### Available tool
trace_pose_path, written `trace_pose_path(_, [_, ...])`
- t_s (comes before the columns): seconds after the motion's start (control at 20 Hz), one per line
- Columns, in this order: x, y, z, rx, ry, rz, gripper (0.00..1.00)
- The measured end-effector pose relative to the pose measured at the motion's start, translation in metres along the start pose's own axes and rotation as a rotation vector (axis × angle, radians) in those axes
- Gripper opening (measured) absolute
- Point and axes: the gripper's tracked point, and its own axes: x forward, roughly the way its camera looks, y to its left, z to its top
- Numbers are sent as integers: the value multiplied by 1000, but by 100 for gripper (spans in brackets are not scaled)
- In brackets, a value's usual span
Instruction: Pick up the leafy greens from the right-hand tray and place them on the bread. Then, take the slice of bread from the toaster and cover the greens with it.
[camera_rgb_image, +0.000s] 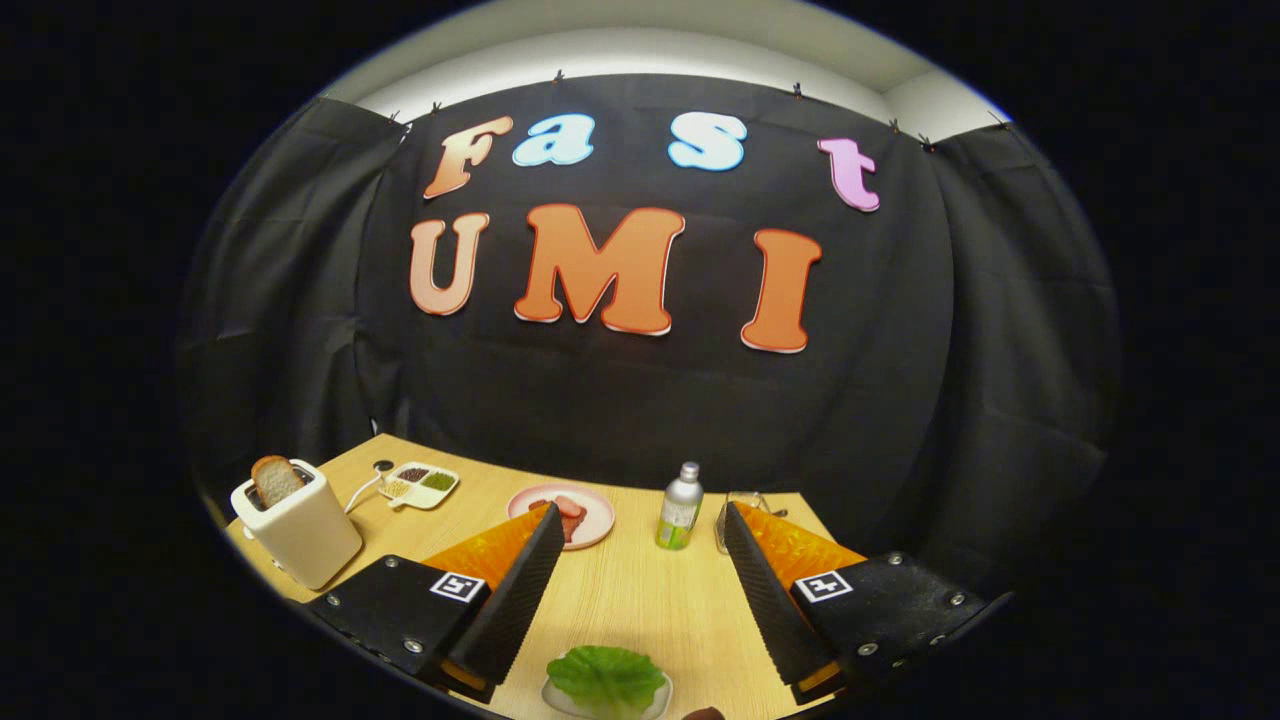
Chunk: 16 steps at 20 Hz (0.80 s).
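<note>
The leafy greens (606, 678) lie on a small pale tray (655, 704) on the wooden table, low between my fingers and nearer than their tips. My gripper (638, 522) is open and holds nothing. A white toaster (297, 523) stands to the left of the left finger, with a slice of bread (276, 479) sticking up out of its slot. Beyond the left fingertip sits a pink plate (592, 520) with reddish food on it (568, 510); I cannot tell whether bread lies there.
A small bottle with a silver cap (680, 507) stands between the fingertips, further back. A clear glass (728, 512) is partly hidden behind the right finger. A white divided dish (421, 484) with small fillings and the toaster's cord (364, 488) sit at the back left.
</note>
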Motion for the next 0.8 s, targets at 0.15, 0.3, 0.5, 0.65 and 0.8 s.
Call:
trace_pose_path(0.15, [5,8,-37,-12,100,47,97])
trace_pose_path(0.3, [5,17,-75,-22,204,107,95])
trace_pose_path(0.5, [5,26,-136,-47,372,161,92])
trace_pose_path(0.65, [-4,26,-175,-45,482,192,91])
trace_pose_path(0.8, [-6,29,-207,-66,570,215,90])
